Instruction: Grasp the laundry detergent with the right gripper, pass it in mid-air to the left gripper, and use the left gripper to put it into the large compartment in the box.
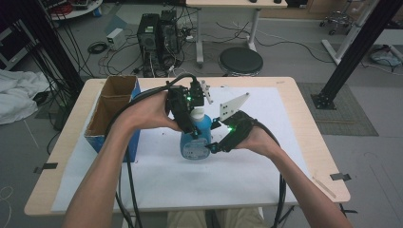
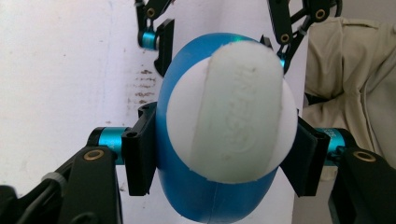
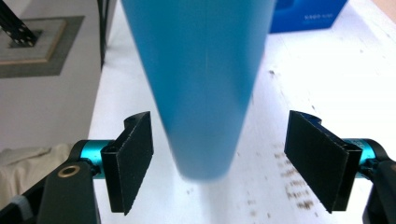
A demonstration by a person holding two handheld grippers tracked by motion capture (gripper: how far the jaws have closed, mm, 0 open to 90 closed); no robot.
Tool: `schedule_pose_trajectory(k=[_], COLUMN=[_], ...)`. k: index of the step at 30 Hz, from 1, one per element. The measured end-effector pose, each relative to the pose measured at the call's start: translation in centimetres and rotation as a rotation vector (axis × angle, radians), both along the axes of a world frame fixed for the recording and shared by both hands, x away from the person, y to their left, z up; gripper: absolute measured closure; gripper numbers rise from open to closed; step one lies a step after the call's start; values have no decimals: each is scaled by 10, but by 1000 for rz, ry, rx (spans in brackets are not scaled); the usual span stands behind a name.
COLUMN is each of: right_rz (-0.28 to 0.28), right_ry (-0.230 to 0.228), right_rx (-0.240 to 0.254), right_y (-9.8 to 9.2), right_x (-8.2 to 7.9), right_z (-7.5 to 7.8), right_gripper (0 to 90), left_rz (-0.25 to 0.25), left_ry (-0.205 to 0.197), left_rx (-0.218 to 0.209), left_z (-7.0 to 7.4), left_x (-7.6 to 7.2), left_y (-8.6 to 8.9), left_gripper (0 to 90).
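Gripping the blue bottle (image 1: 195, 137) near its white cap (image 2: 231, 112), the left gripper (image 2: 224, 154) steadies it upright at table centre. From three o'clock, the right gripper (image 3: 224, 163) stands spread around its base, pads seemingly clear.

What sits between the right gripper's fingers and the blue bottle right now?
Nothing visible. The blue bottle stands between the right gripper's open fingers, with a bare gap on each side. The left gripper clamps its top.
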State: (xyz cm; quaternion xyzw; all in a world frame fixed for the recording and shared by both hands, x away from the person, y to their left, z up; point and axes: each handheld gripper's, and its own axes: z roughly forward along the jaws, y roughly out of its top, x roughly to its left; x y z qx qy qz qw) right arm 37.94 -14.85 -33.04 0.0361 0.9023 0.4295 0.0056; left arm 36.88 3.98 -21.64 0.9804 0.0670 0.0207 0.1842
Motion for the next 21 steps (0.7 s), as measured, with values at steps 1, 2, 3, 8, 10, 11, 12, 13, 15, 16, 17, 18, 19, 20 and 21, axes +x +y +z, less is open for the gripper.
schedule_pose_trajectory(k=[1, 2, 3, 8, 10, 11, 12, 13, 15, 16, 17, 18, 19, 20, 21], right_rz=[-4, -8, -14, -43, -72, -89, -102, -112, -139, -159, -175, -186, -209, -220, -227], right_ry=[1, 0, -5, -11, -16, -29, -34, -30, -32, -46, -60, -70, -67, -61, -64], right_rx=[-8, -18, -32, -84, -106, -125, -144, -158, -195, -222, -249, -267, -293, -309, -324], right_y=[-2, -4, -6, -21, -29, -34, -39, -44, -55, -61, -66, -70, -76, -81, -85], right_x=[0, 0, -1, -2, -2, -2, -2, -1, -1, -1, -1, 0, 0, 0, 1], right_z=[0, 0, 0, 1, 2, 3, 4, 4, 7, 8, 9, 9, 10, 10, 10], right_gripper=[230, 230, 229, 228, 228, 225, 224, 224, 214, 213, 212, 212, 212, 209, 161], left_rz=[6, 11, 17, 50, 66, 74, 85, 93, 115, 123, 134, 145, 161, 177, 191], left_ry=[-3, -5, -5, -21, -28, -33, -36, -38, -45, -49, -50, -51, -51, -54, -58], left_rx=[-1, 1, 7, 14, 18, 18, 18, 23, 28, 32, 33, 44, 46, 47, 49], left_z=[3, 5, 8, 27, 35, 40, 45, 49, 58, 63, 65, 70, 73, 77, 81], left_x=[0, 1, 1, 3, 4, 4, 5, 5, 6, 6, 6, 7, 7, 8, 9], left_y=[2, 3, 5, 17, 24, 28, 32, 36, 44, 48, 51, 57, 62, 67, 72], left_gripper=[376, 376, 376, 376, 376, 376, 376, 376, 376, 376, 376, 376, 376, 376, 376])
